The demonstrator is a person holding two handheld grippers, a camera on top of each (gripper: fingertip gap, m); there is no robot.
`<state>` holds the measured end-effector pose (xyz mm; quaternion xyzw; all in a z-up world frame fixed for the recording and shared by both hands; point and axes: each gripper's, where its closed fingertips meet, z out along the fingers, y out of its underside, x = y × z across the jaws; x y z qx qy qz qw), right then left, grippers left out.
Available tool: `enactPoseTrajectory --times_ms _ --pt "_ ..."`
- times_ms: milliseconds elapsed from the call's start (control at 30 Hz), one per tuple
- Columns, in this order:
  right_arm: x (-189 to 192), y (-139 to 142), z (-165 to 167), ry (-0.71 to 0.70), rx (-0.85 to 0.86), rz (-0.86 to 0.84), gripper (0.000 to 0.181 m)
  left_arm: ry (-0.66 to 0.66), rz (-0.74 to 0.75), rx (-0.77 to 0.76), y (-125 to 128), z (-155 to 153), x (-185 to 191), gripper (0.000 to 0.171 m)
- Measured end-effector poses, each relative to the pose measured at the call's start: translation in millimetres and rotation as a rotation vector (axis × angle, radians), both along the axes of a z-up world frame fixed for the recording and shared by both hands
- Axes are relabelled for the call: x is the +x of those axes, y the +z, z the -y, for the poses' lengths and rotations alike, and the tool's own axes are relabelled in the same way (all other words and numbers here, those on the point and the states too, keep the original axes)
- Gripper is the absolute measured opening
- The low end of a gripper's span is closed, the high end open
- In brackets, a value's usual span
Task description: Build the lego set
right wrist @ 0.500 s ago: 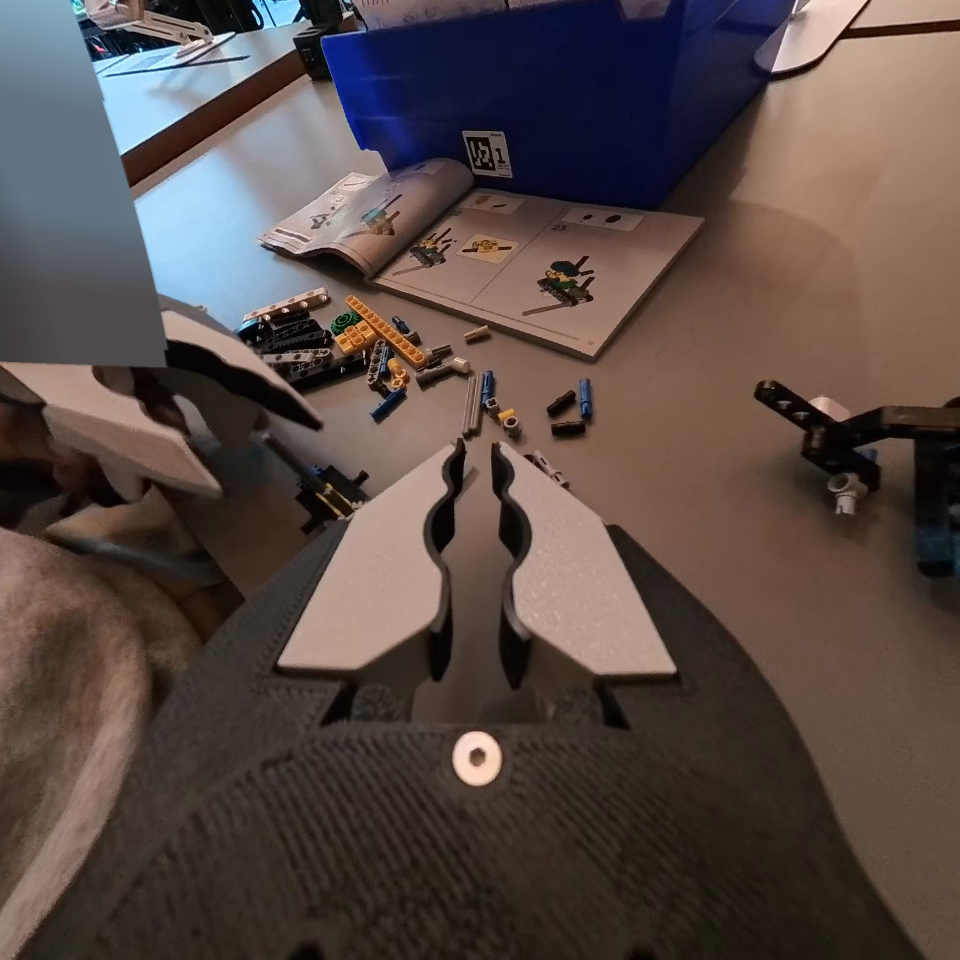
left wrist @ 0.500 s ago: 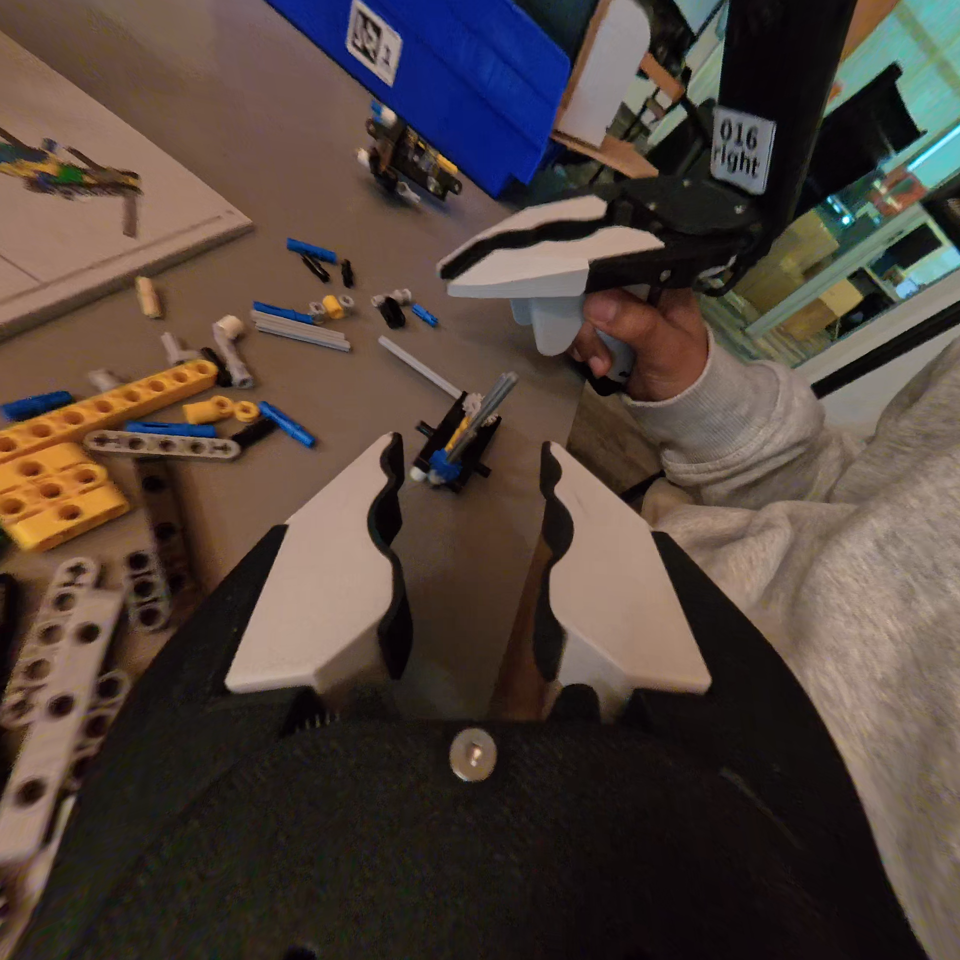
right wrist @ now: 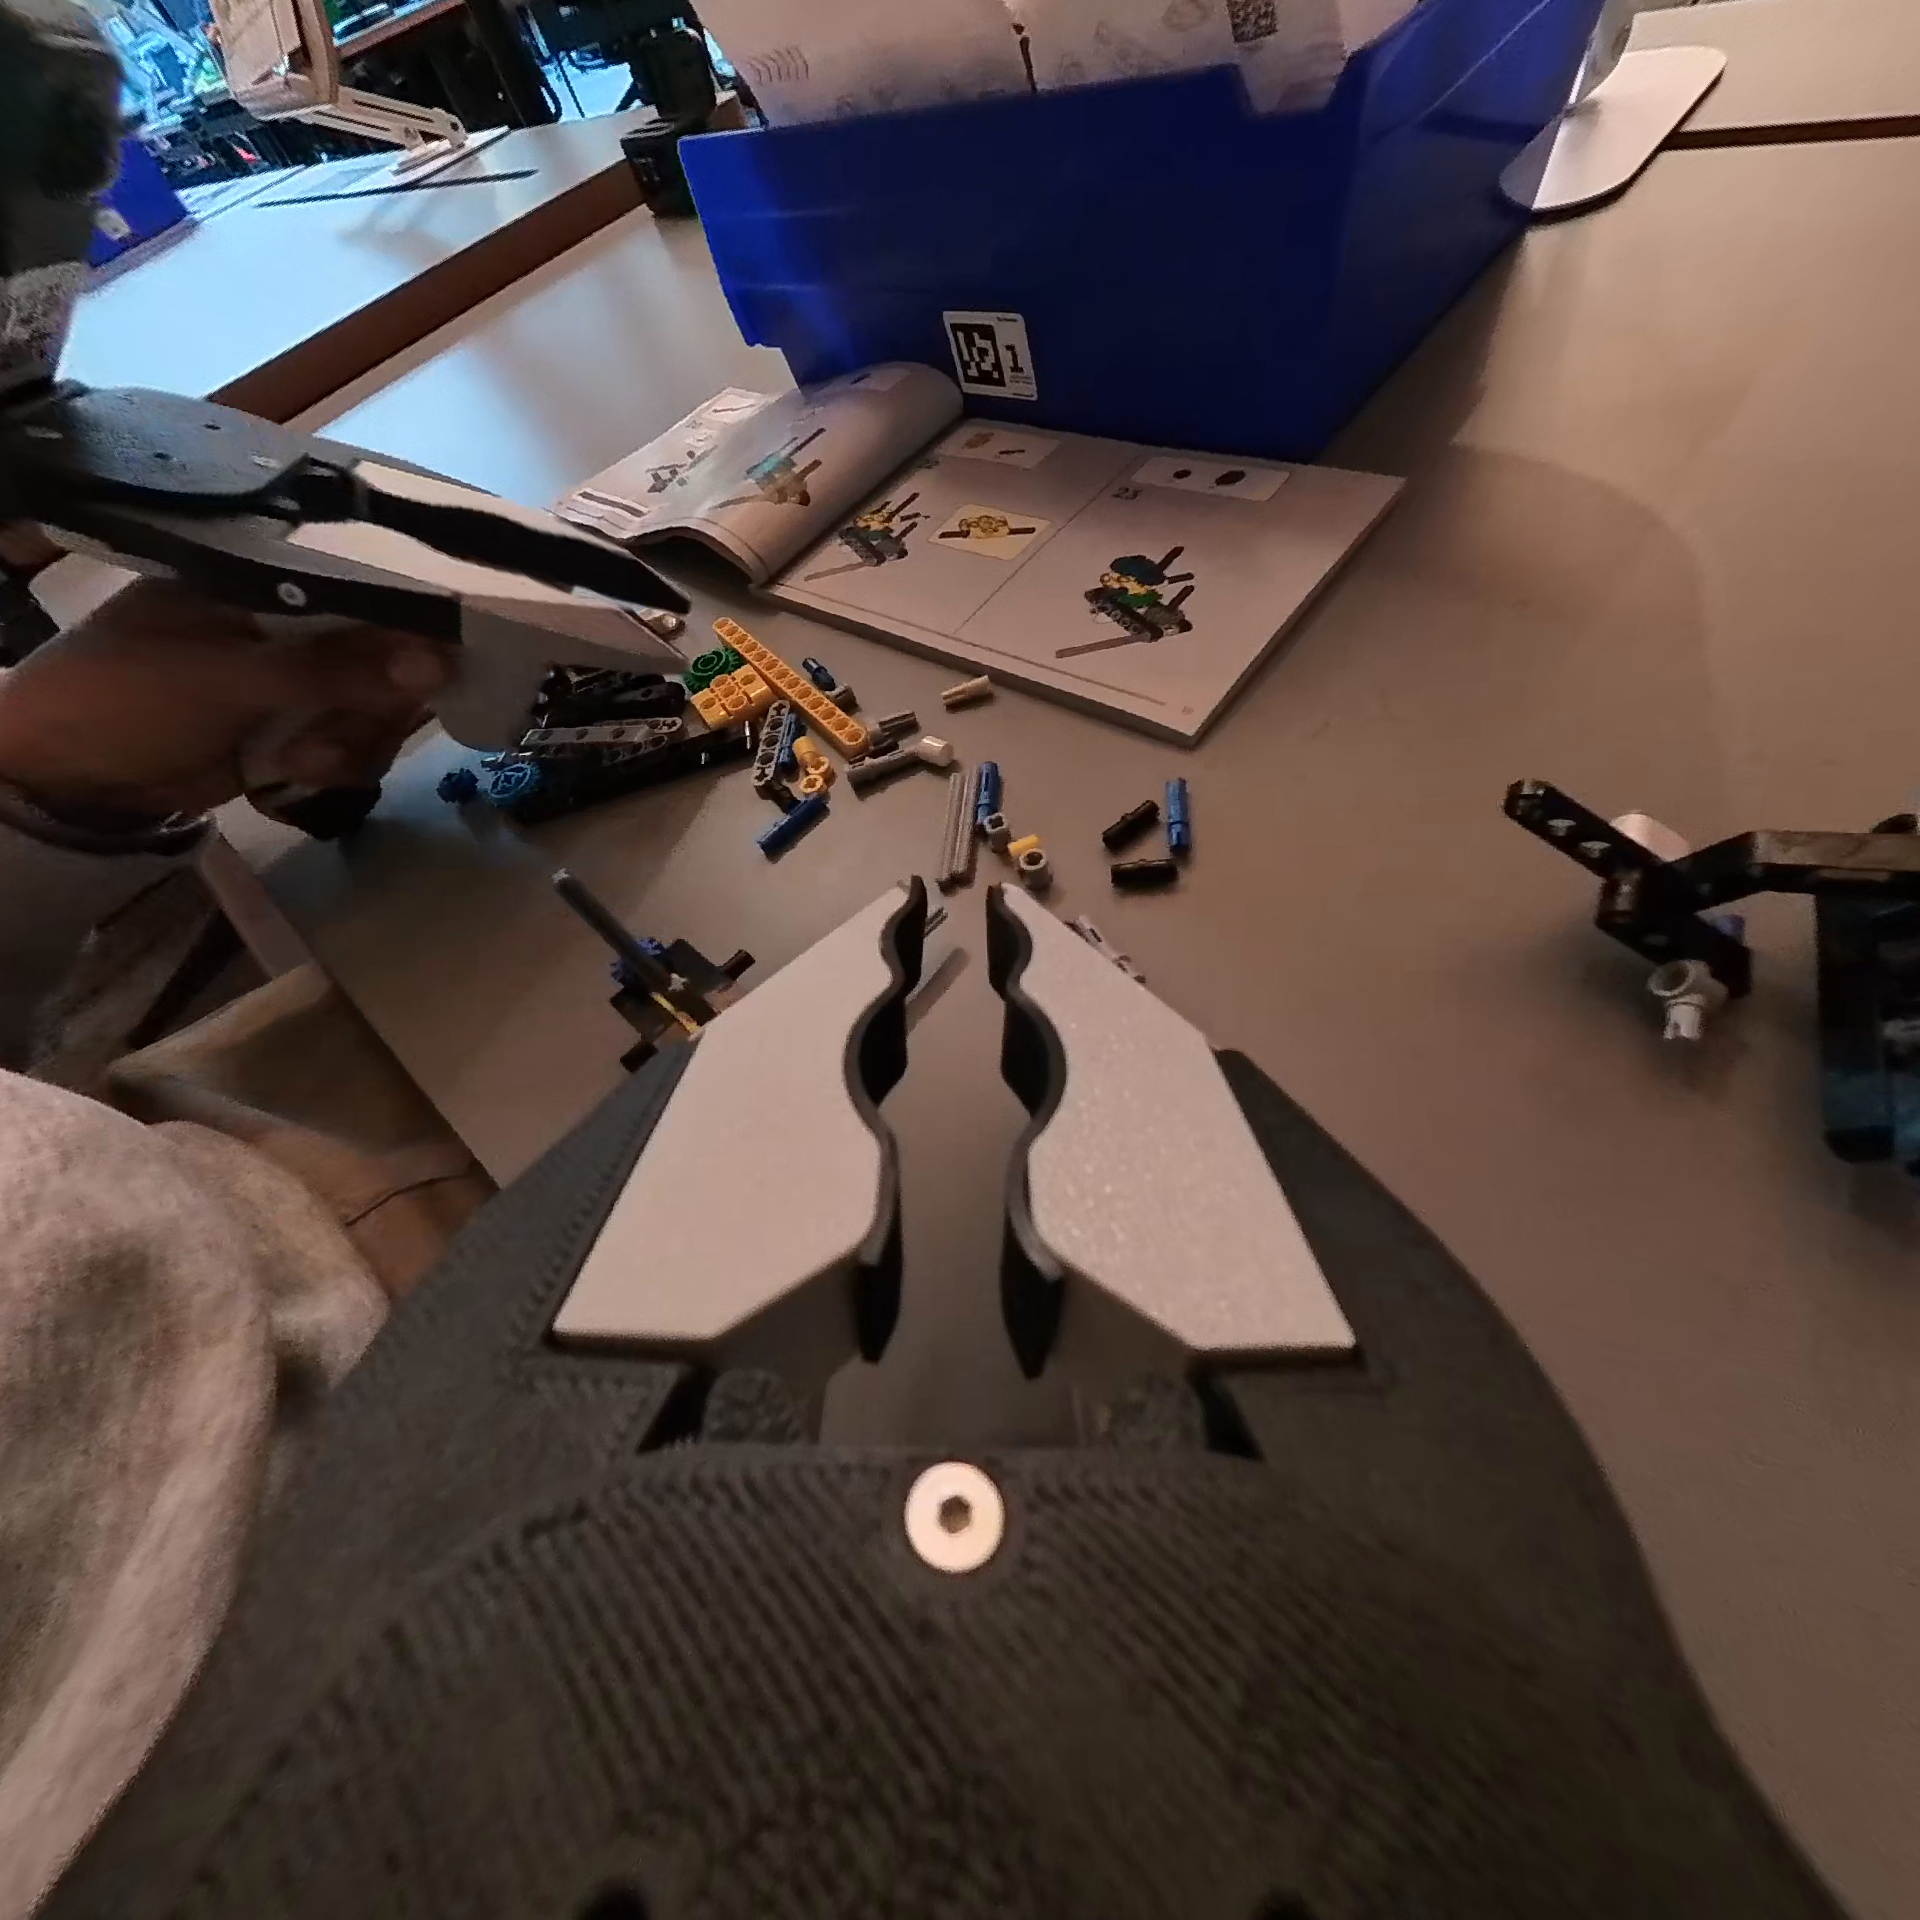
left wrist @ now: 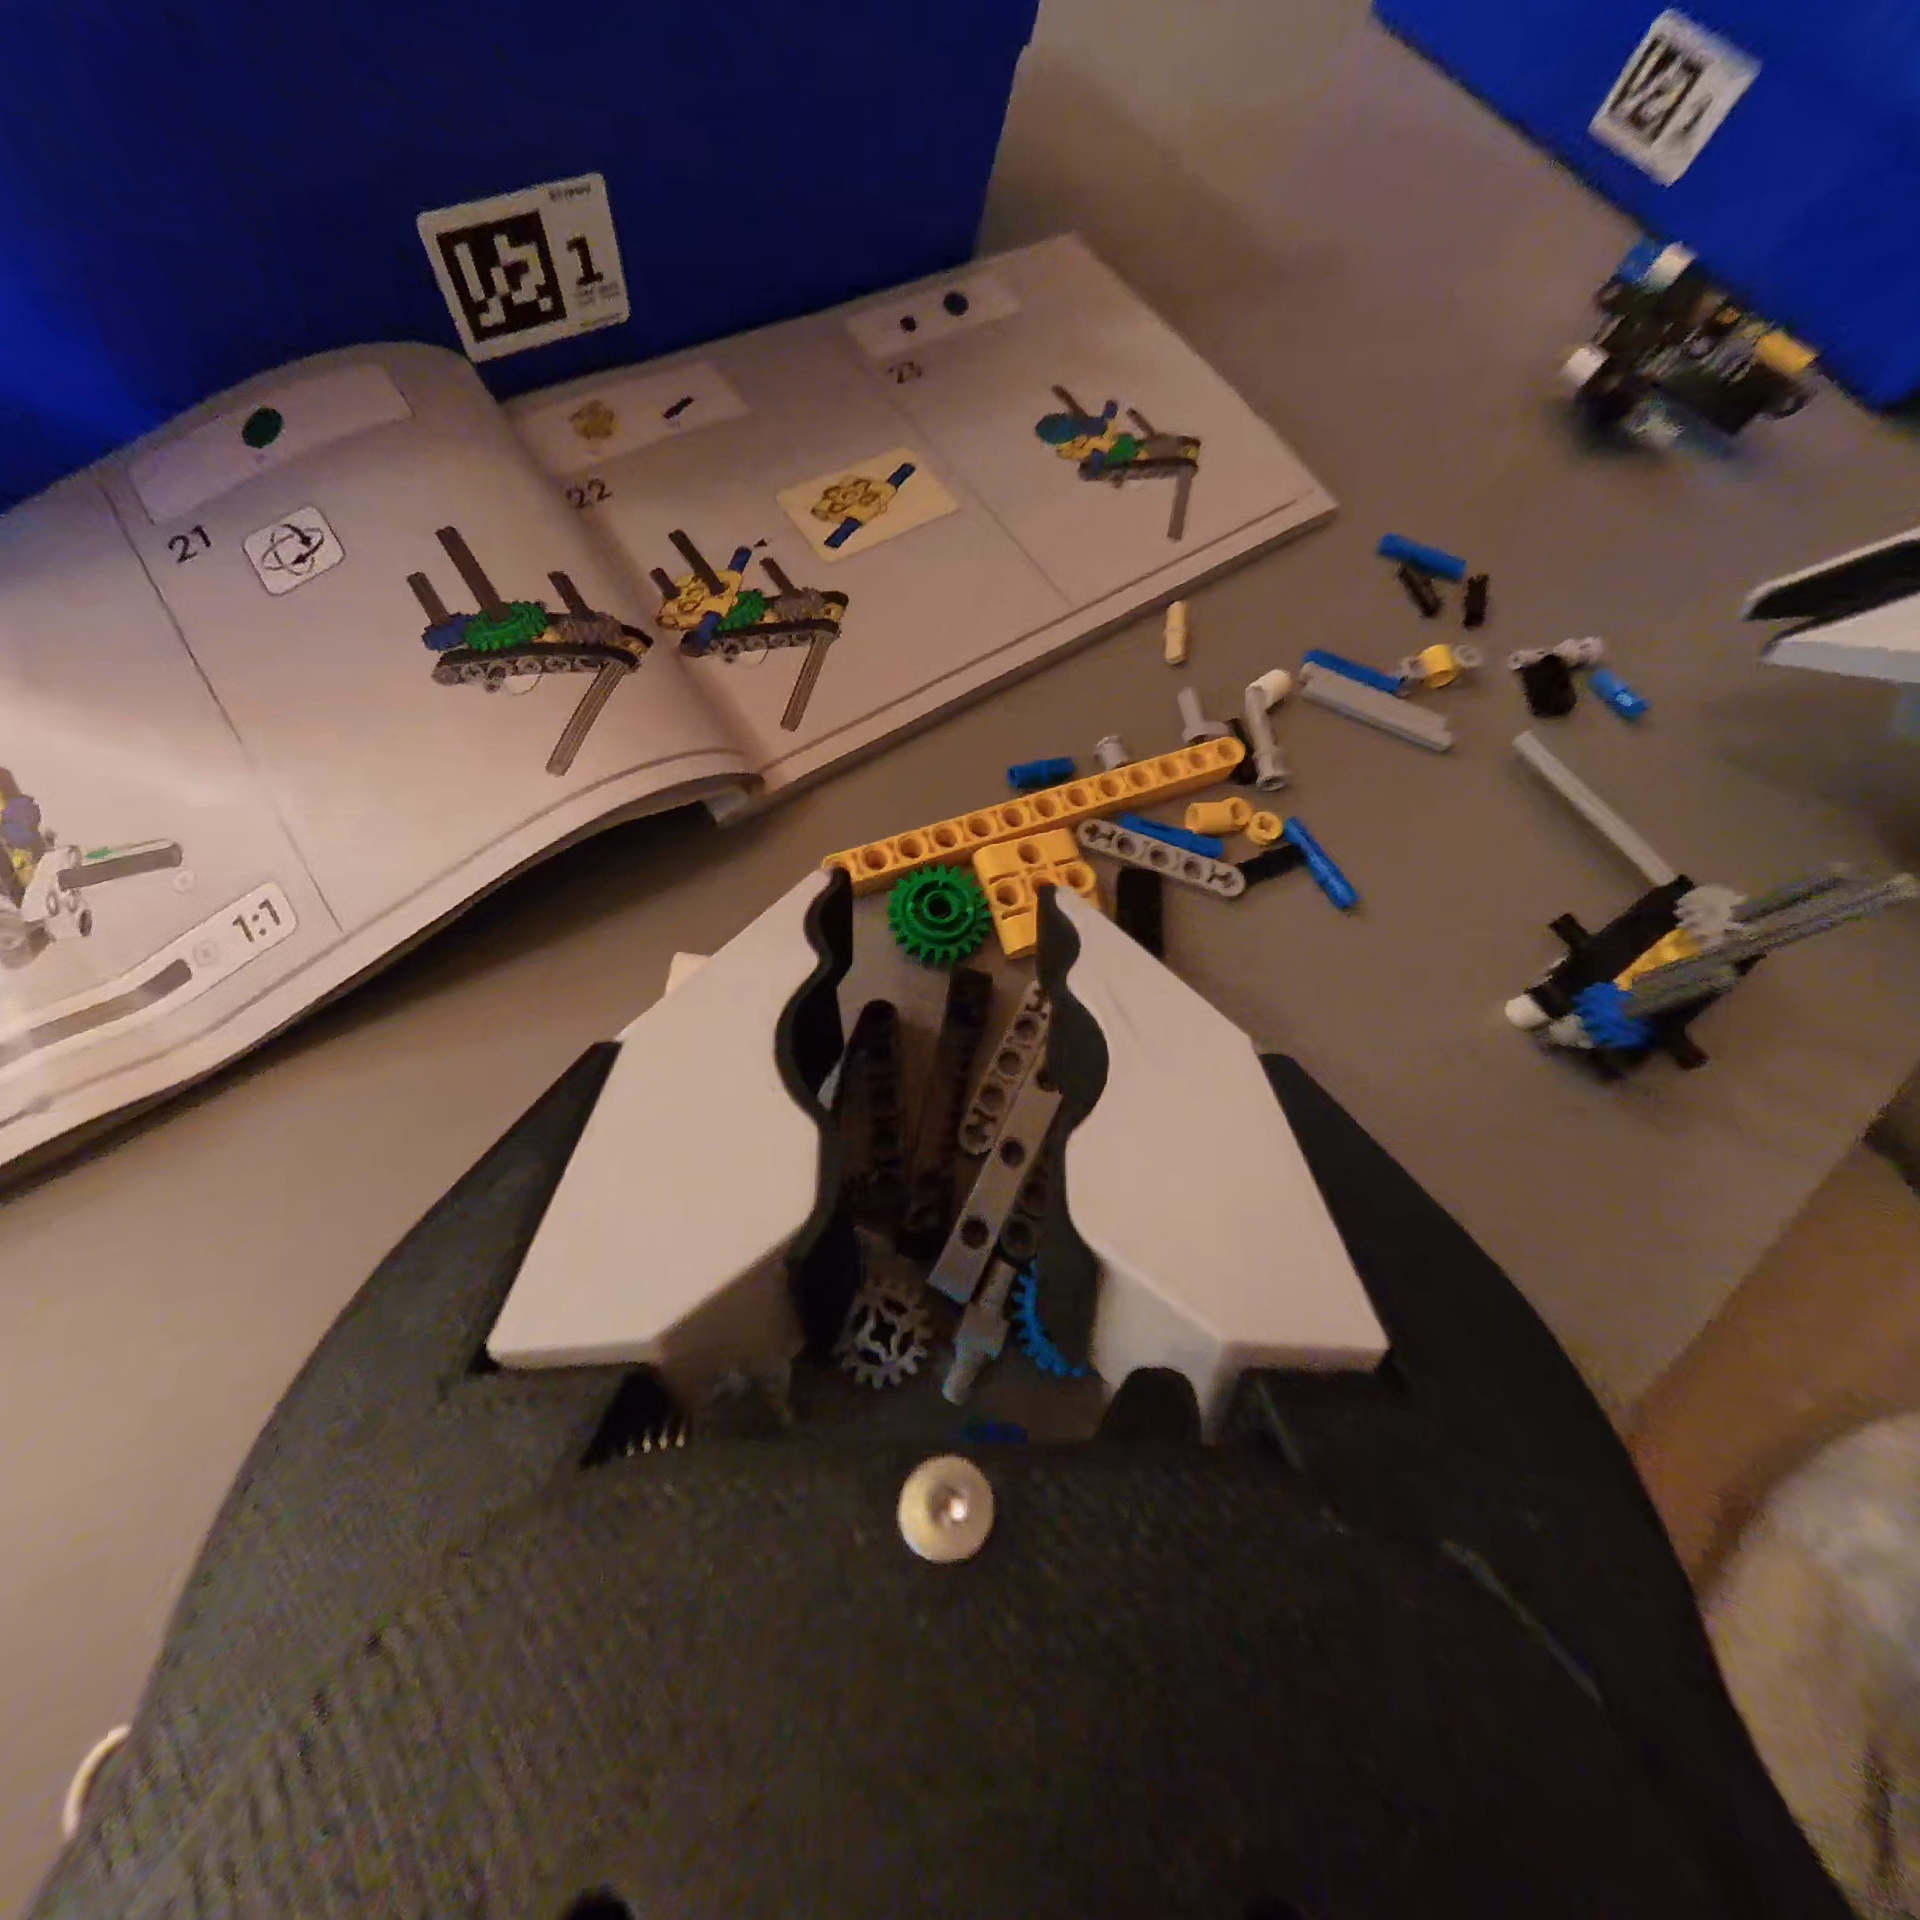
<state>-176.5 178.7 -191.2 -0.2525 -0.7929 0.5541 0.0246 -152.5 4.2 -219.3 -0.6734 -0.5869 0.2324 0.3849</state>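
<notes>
— Where does the left wrist view sit?

— Low and close over the pile of loose lego pieces [left wrist: 1132, 821], looking steeply down along its fingers toward the open instruction booklet [left wrist: 644, 623] and the blue bin [left wrist: 416, 135] behind.

— And the right wrist view?

— Higher and farther back, facing across the grey table [right wrist: 1558, 644] at a shallower angle.

— What do they share?

— The booklet [right wrist: 1049, 561], the bin [right wrist: 1143, 229], the pieces [right wrist: 790, 707], and the small black assembly [left wrist: 1621, 977] [right wrist: 665, 977].

dim warm indoor light | soft shadows | wide-angle edge distortion | right-edge motion blur
</notes>
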Motion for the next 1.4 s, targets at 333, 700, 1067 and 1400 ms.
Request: enactPoseTrajectory --times_ms 333,700,1067,1400 --pt "1 2 -1 0.005 -0.018 0.007 0.010 -0.004 0.057 -0.066 -11 0 0 0.029" --pt "1 2 0 0.005 -0.020 0.005 0.010 -0.067 0.043 -0.038 -7 -9 3 0.035" --pt "2 4 0 0.009 -0.035 0.003 0.010 -0.045 0.076 -0.064 -6 5 -1 0.036" --pt "5 6 0 0.015 -0.045 -0.002 0.010 -0.136 0.196 -0.052 -15 3 0 0.026"
